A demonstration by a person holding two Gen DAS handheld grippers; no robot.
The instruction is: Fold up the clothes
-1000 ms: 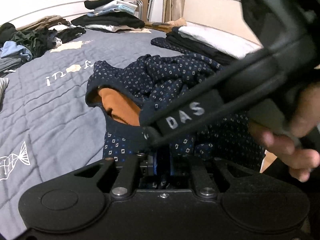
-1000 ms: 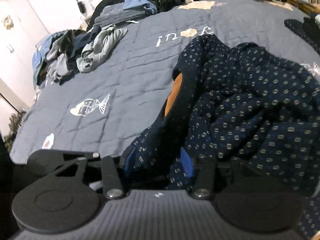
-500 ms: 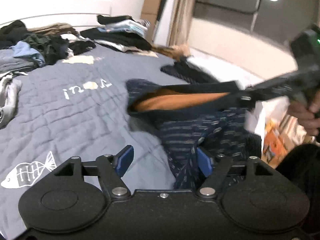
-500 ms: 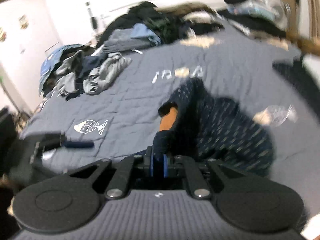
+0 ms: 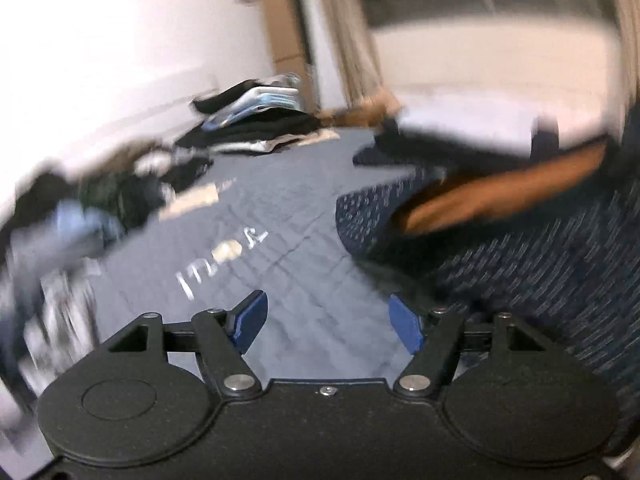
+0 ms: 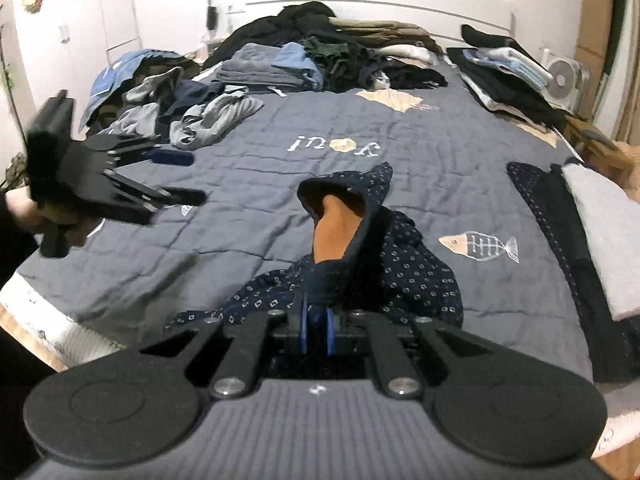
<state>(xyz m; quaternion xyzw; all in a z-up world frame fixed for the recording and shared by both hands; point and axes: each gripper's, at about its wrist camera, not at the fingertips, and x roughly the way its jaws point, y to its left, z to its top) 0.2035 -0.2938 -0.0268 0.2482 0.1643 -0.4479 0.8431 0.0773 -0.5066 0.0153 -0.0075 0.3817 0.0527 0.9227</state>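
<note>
Over at nine o'clock in the right wrist view, the left hand-held gripper (image 6: pixel 176 178) hangs above the bed (image 6: pixel 248 216), jaws spread wide with nothing between them after just opening. Loose clothes (image 6: pixel 208 116) lie heaped toward eleven o'clock. Centre stage, the navy patterned garment (image 6: pixel 404 276), orange lining (image 6: pixel 334 232) showing, rises off the quilt at six o'clock, its edge pinched tight in the right hand-held gripper (image 6: pixel 316 324). Folded stacks (image 6: pixel 600 232) sit at three o'clock.
</note>
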